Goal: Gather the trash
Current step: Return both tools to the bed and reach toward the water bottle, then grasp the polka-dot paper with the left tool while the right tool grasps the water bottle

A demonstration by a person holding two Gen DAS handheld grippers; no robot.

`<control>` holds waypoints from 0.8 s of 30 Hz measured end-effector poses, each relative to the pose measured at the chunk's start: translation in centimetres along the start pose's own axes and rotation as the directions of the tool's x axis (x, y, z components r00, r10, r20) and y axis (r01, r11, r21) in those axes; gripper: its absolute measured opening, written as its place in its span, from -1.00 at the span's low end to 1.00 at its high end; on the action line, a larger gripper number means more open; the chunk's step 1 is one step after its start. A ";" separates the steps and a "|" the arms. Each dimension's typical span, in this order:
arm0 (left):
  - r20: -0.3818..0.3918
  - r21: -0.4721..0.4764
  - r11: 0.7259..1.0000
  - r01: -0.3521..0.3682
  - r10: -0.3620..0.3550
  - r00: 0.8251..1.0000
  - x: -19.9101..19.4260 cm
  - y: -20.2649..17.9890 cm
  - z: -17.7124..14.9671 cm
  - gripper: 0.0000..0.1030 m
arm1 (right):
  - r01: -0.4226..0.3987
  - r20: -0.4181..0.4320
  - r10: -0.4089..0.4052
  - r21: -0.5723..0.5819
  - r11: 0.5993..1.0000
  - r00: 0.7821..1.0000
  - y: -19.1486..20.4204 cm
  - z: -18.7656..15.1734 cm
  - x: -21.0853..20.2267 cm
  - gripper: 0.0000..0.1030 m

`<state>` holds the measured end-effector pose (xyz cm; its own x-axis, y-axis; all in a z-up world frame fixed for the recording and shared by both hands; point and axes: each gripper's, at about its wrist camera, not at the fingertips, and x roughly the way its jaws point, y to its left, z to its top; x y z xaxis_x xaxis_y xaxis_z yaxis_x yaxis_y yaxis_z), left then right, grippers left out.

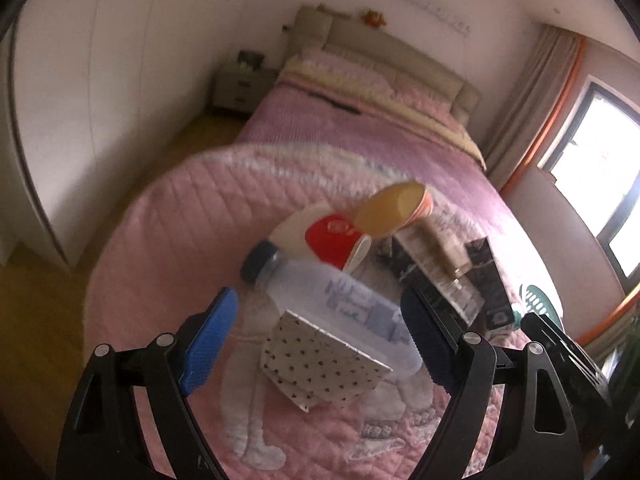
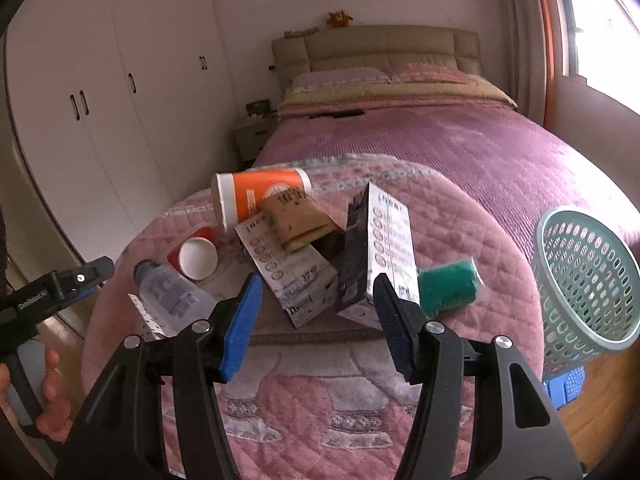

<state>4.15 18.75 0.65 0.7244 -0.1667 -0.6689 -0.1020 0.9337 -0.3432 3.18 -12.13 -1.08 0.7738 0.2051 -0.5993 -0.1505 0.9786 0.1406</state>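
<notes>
The open, empty left gripper (image 1: pixel 320 344) hangs just short of the bottle (image 1: pixel 324 300), which lies slantwise at the quilt's (image 1: pixel 160 240) near-left edge.

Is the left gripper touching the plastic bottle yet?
Apart. The left wrist view shows the left gripper open, its blue fingers either side of the plastic bottle with quilt visible between.

Bed with pink quilted cover (image 2: pixel 460 216), foot end. Lying on it, clustered: clear plastic bottle with dark cap (image 2: pixel 172 296) on its side; small box dotted with hearts (image 1: pixel 320 360); red paper cup (image 2: pixel 196 254) and orange paper cup (image 2: pixel 260 196), both tipped over; two long printed cartons (image 2: pixel 292 268); brown paper packet (image 2: pixel 298 216); green wrapped sponge (image 2: pixel 448 286).
</notes>
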 end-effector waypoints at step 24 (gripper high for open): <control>-0.148 -0.063 0.981 0.183 -0.191 0.970 1.0 3.3 -3.6 -0.79 | -0.206 -0.216 0.161 -0.203 0.957 0.963 8.7 -0.2 7.3 0.06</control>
<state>2.03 20.47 -3.50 0.6214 -0.3868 -0.6813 -0.0099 0.8656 -0.5006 7.39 -2.15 -4.44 0.5882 0.3594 -0.7245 -0.4282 0.8984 0.0980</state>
